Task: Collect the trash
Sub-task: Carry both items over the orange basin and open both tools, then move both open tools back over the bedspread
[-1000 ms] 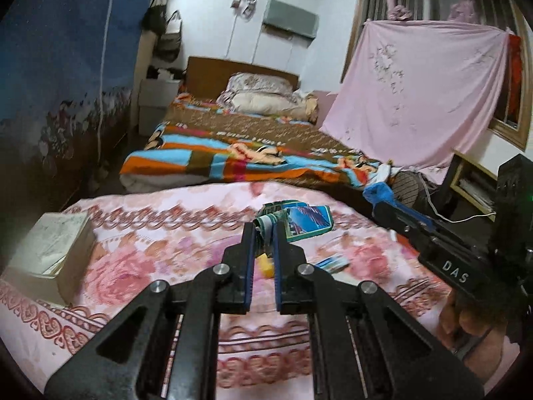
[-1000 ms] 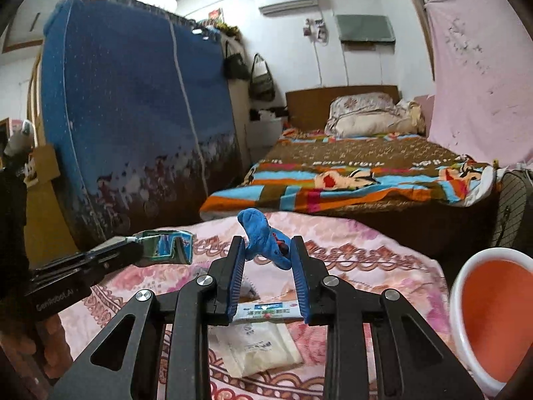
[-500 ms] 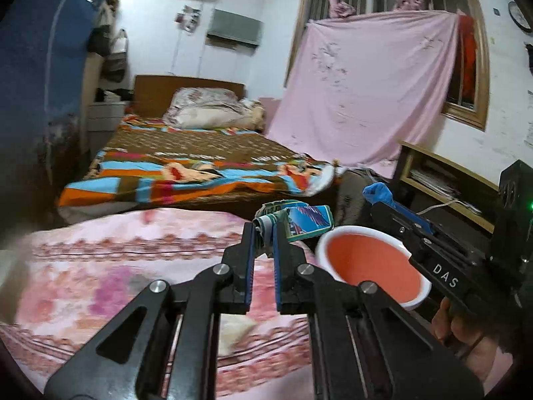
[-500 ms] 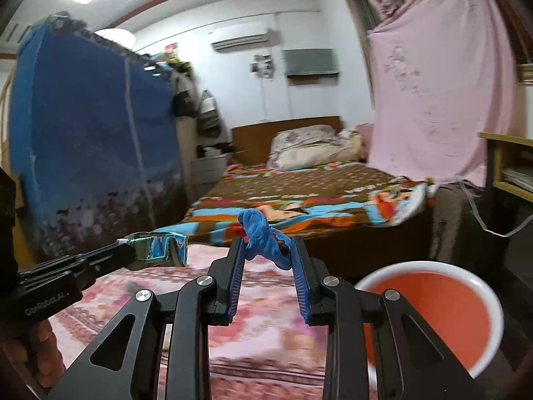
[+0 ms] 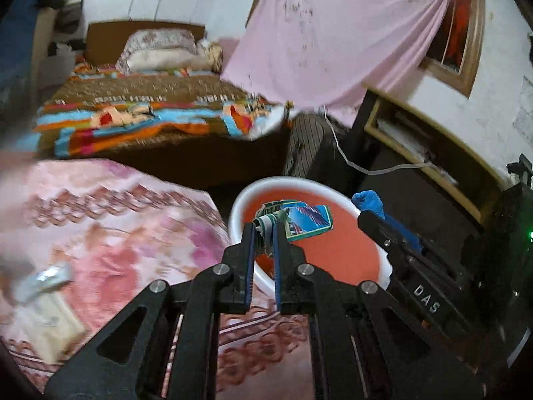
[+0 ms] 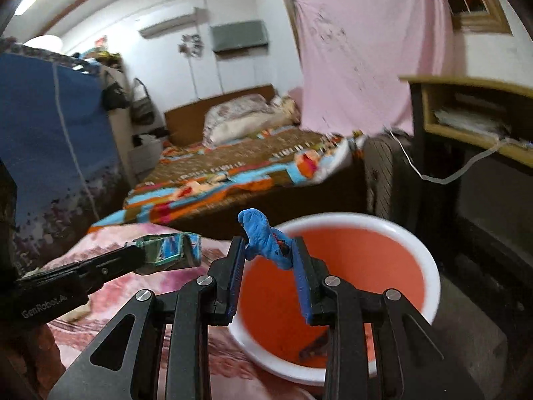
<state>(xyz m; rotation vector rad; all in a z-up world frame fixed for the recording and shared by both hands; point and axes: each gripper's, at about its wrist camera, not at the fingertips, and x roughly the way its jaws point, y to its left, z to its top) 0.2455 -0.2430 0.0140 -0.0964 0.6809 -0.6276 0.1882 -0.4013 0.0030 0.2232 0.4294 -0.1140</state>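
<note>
left gripper (image 5: 265, 233) clamped narrow on a crumpled printed wrapper (image 5: 296, 220), held over the orange basin (image 5: 333, 260). right gripper (image 6: 268, 253) pinched on a blue wad (image 6: 263, 236), also above the basin's white rim. a second ago both tongs hung over the pink floral bedspread (image 5: 100, 233); half a second ago the basin had only reached the edge of view. both loads now sit at the drop point, release looks next. more scraps remain on the bedspread (image 5: 43, 280), so collecting isn't finished.

Dim indoor light, motion blur, fisheye warping
</note>
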